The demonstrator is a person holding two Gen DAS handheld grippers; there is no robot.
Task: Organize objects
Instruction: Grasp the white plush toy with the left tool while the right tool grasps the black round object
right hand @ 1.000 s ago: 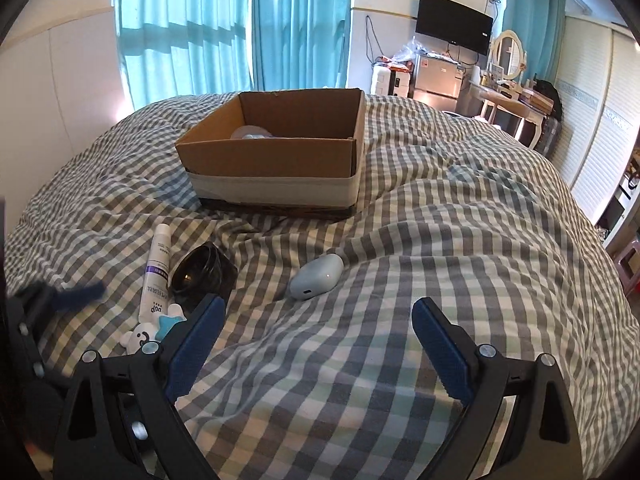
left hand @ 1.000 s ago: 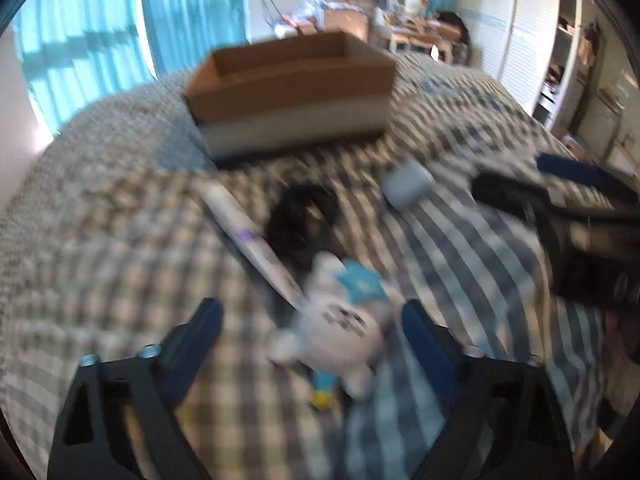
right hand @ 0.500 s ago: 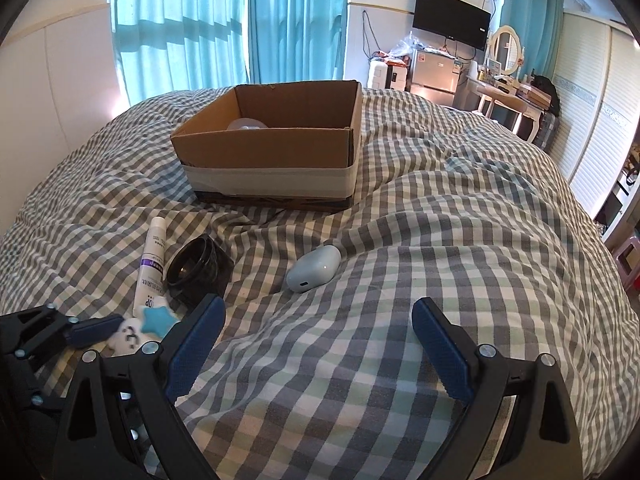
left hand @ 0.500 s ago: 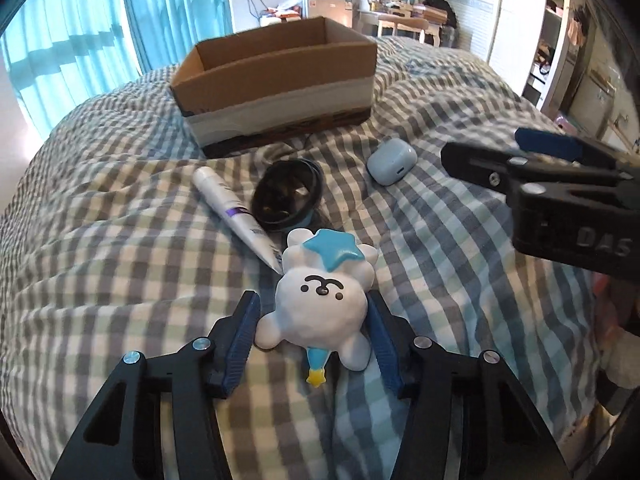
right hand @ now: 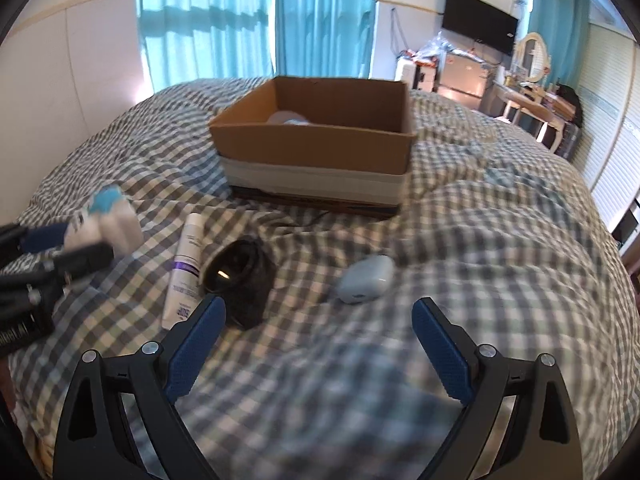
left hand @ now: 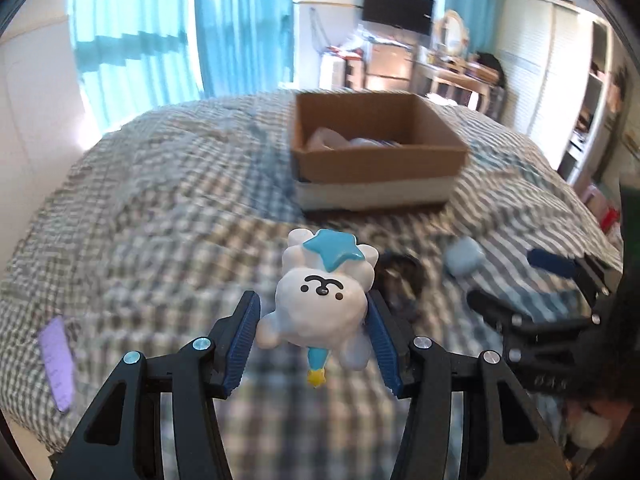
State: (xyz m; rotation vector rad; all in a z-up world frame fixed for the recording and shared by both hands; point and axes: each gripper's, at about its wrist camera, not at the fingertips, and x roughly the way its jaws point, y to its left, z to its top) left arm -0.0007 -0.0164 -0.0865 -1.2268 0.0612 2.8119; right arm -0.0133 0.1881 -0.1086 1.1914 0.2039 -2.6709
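A bed with a gray checked blanket (right hand: 500,264) is seen in a bedroom with blue curtains (right hand: 248,20). A cardboard box (right hand: 320,148) is set near the far edge of the bed. A white bear toy (left hand: 322,300) with a blue star is pinched by the left gripper (left hand: 314,338) and held up off the blanket. The right gripper (right hand: 318,340) is spread wide with nothing in it. A white tube (right hand: 185,266), a black round thing (right hand: 240,276) and a pale blue case (right hand: 365,278) are left lying on the blanket in front of the box.
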